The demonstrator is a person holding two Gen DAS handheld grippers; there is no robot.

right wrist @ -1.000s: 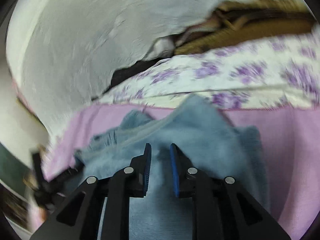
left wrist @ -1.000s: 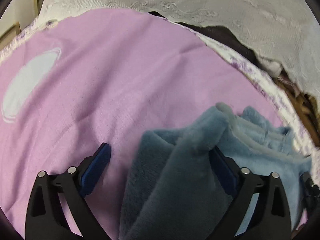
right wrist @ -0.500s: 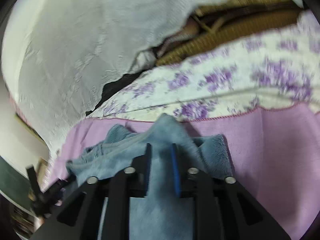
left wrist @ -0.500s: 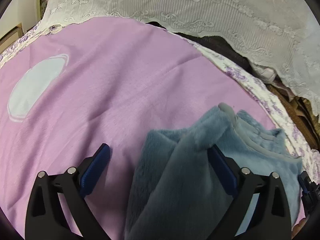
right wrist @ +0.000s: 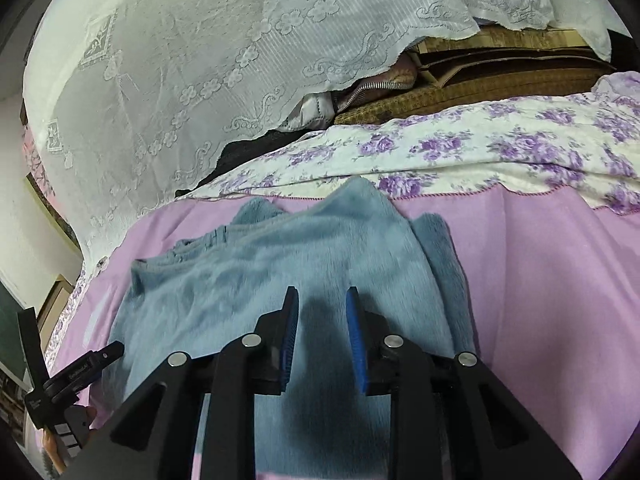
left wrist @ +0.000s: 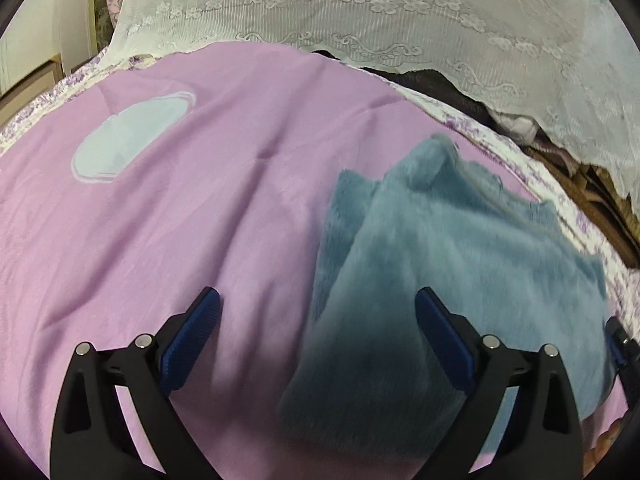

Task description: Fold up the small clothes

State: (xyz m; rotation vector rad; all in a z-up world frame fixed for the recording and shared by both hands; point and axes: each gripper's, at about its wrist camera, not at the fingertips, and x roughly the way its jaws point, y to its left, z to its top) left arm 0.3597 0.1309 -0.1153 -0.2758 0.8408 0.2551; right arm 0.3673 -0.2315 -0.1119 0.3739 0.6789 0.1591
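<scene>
A small fuzzy blue garment (left wrist: pixel 460 248) lies folded over on a pink blanket (left wrist: pixel 200 208). My left gripper (left wrist: pixel 316 328) is wide open just above the garment's near edge, and its right finger is over the fabric. In the right wrist view the same garment (right wrist: pixel 280 264) lies flat below my right gripper (right wrist: pixel 322 320). The right jaws stand a little apart with nothing between them. The left gripper's body shows at the lower left of the right wrist view (right wrist: pixel 72 376).
A pale oval patch (left wrist: pixel 128 136) is on the blanket's far left. A white lace cloth (left wrist: pixel 380 12) hangs behind. A floral purple sheet (right wrist: pixel 500 152) borders the blanket, with brown items (right wrist: pixel 480 76) beyond it.
The right gripper has let go of the garment and its jaws have parted a little. The garment has dropped flat onto the blanket. The left gripper stays open.
</scene>
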